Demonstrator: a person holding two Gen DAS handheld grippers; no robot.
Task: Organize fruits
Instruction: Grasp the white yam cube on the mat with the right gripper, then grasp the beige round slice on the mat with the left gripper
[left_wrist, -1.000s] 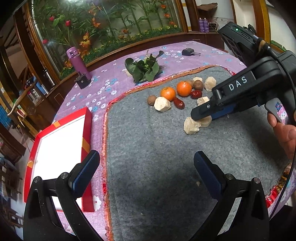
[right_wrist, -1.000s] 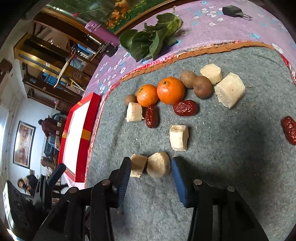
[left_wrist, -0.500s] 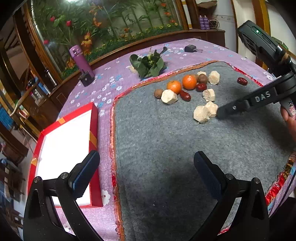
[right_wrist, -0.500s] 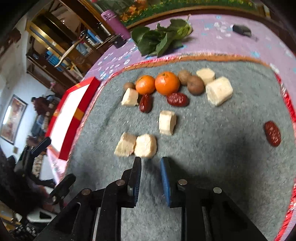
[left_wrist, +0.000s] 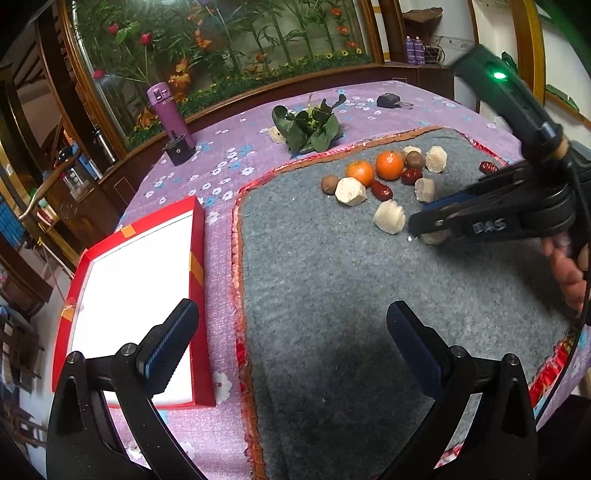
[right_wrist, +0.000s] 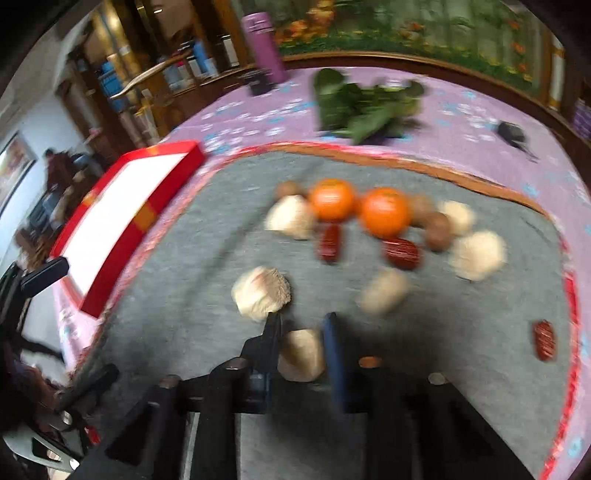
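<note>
A pile of fruit lies on the grey felt mat (left_wrist: 332, 280): two oranges (left_wrist: 389, 165), red dates (left_wrist: 381, 189), brown round fruits (left_wrist: 329, 183) and several pale cream chunks (left_wrist: 388, 218). My right gripper (right_wrist: 301, 328) is shut on one pale chunk (right_wrist: 301, 354), held just above the mat; the view is blurred. It shows in the left wrist view (left_wrist: 424, 225) beside the pile. My left gripper (left_wrist: 291, 332) is open and empty over the mat's near part. A red tray with a white inside (left_wrist: 195, 266) lies at the left.
A purple flowered cloth (left_wrist: 221, 166) covers the table. A bunch of green leaves (left_wrist: 310, 125), a purple bottle (left_wrist: 166, 110) and a small dark object (left_wrist: 389, 100) are at the back. A lone red date (right_wrist: 545, 339) lies near the mat's right edge.
My right gripper went from shut and empty behind the two pale chunks to shut on one of them, and it has swung. The other chunk stays on the mat. My left gripper stays open.
</note>
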